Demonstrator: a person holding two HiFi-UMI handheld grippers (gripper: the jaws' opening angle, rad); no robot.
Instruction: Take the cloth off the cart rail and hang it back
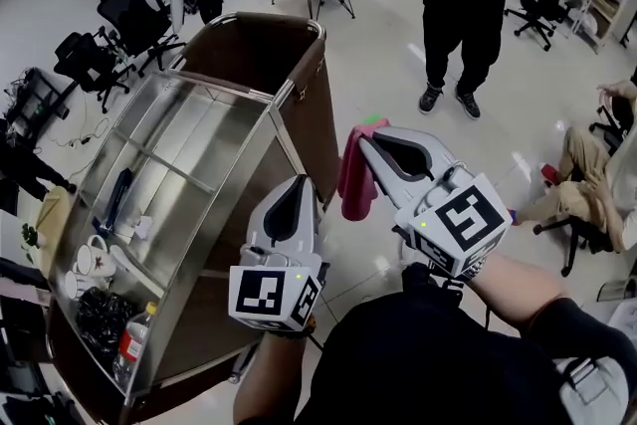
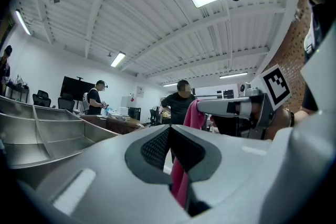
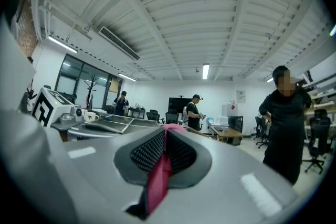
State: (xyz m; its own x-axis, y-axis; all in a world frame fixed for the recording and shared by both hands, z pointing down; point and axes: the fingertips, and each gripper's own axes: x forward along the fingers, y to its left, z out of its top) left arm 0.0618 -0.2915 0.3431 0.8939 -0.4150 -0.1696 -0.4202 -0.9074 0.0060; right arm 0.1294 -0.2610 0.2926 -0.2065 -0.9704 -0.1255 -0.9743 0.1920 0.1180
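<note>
Right tongs point(image 1: 366, 142) are clamped shut on a pink cloth point(image 1: 355, 182). My right gripper view shows a pink strip pinched between the pads. Left tongs point(image 1: 301, 182) are closed to a hairline and hold nothing. Pink shows through their slit only because the cloth hangs beyond them.

The cloth is off the cart and over open floor, drooping straight down from the right jaw tips. The cart rail point(image 1: 254, 164), which I take to be the steel edge on this side, lies to the cloth's left. Its long axis slants from near-left to far-right. The left tongs sit between the cloth and the rail, so they are nearer to it, but the right hand carries the cloth. I judge that rehanging means swinging the right tongs leftward and laying the cloth's length across that edge.

On the cart, a brown bag bin point(image 1: 254, 55) at the far end shows only its lining. The nearest steel tray compartment holds white mugs point(image 1: 90, 259), a crumpled black bag point(image 1: 100, 318) and a red-labelled bottle point(image 1: 132, 345).
</note>
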